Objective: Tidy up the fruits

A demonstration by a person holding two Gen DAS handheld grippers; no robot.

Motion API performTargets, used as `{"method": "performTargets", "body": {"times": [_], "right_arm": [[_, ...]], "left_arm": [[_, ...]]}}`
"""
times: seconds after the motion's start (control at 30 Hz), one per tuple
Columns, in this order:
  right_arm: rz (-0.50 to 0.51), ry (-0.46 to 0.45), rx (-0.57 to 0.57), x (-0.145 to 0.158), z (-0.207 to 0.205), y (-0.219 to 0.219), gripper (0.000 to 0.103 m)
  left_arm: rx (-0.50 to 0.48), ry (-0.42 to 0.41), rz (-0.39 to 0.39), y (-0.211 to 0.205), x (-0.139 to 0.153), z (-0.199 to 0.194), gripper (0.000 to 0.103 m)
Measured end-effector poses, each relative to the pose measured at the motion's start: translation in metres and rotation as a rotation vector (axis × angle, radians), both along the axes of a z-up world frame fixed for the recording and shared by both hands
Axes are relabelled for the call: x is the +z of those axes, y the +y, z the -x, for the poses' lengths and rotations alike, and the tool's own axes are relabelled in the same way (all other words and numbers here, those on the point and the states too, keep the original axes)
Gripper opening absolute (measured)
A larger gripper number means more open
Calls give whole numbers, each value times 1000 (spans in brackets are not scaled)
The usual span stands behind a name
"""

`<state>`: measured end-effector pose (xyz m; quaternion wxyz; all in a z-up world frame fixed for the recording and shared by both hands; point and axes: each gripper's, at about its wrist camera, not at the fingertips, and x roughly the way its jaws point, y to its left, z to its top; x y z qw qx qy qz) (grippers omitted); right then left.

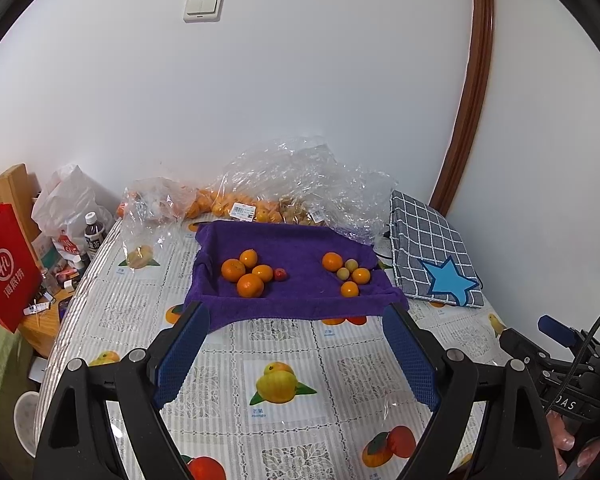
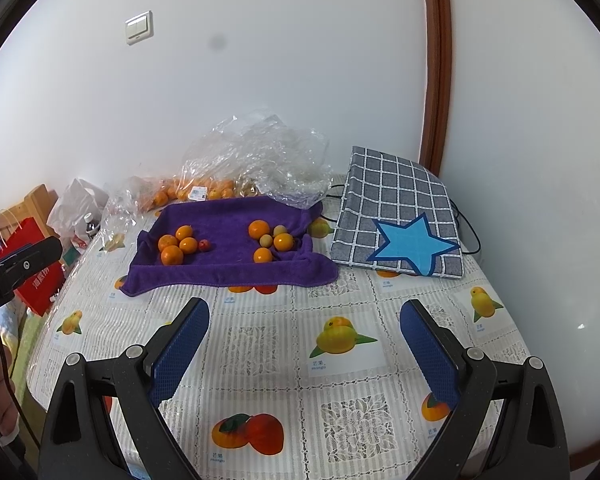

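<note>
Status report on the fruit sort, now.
Left gripper and right gripper open, empty. Two fruit groups on purple towel. Nothing in the way.

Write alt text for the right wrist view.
A purple towel on a fruit-print tablecloth holds two clusters of small fruit: oranges with one red fruit on the left, oranges with two pale fruits on the right. The open right tool is empty in the foreground; a checked cloth with a blue star lies right.

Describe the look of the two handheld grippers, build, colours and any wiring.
Both match: the left gripper and right gripper have black angular plastic arms with silver round pivot bolts, each ending in a flat finger faced with blue dimpled pads. From the left wrist view, the right unit's black body carries white lettering and a thin black cable.
</note>
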<state>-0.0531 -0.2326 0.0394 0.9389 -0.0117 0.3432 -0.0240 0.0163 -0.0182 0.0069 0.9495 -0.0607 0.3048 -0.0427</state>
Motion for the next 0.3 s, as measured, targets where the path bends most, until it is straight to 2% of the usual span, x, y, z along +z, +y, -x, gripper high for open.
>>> {"method": "performTargets", "body": {"times": [0.3], "right_arm": [[3,-2,8,-2,0,0,95]], "left_arm": [[1,-6,-1,2,1,-1,88]]}}
